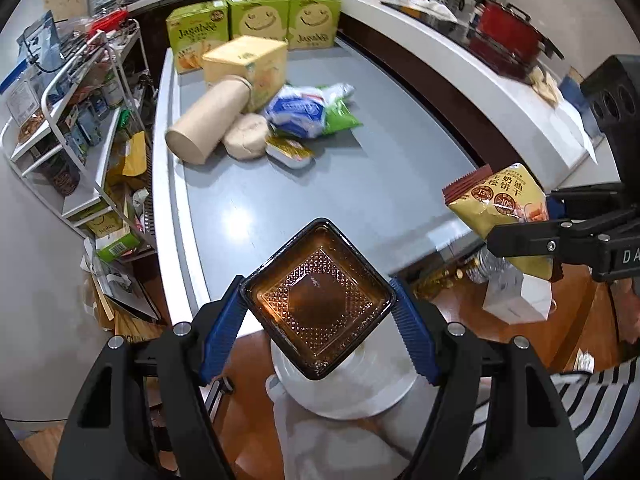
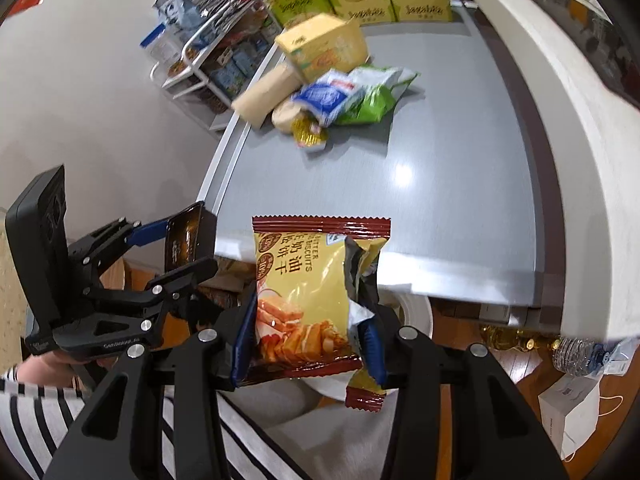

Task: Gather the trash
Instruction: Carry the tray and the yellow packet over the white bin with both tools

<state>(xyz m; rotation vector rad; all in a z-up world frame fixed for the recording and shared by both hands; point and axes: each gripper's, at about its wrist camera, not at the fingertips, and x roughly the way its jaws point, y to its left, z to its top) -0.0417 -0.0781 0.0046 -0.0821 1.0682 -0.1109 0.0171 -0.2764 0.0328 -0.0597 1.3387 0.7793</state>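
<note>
My left gripper (image 1: 318,312) is shut on a brown square plastic tray (image 1: 318,304) and holds it above a white bin (image 1: 360,396) off the table's near edge. My right gripper (image 2: 306,336) is shut on a yellow butter biscuit wrapper (image 2: 304,292), held past the near edge of the grey table (image 2: 440,184); the wrapper also shows in the left wrist view (image 1: 500,204). The white bin (image 2: 416,312) shows behind the wrapper. More trash lies at the table's far end: a tan paper cup (image 1: 204,124), a blue and white wrapper (image 1: 298,110), a green wrapper (image 1: 340,116) and a small foil tub (image 1: 290,152).
Three green Jagabee boxes (image 1: 252,20) and a yellow box (image 1: 248,64) stand at the far end of the table. A white wire rack (image 1: 72,120) full of goods stands left. A white counter (image 1: 460,60) with a red pot runs along the right. Boxes and bottles lie on the wooden floor.
</note>
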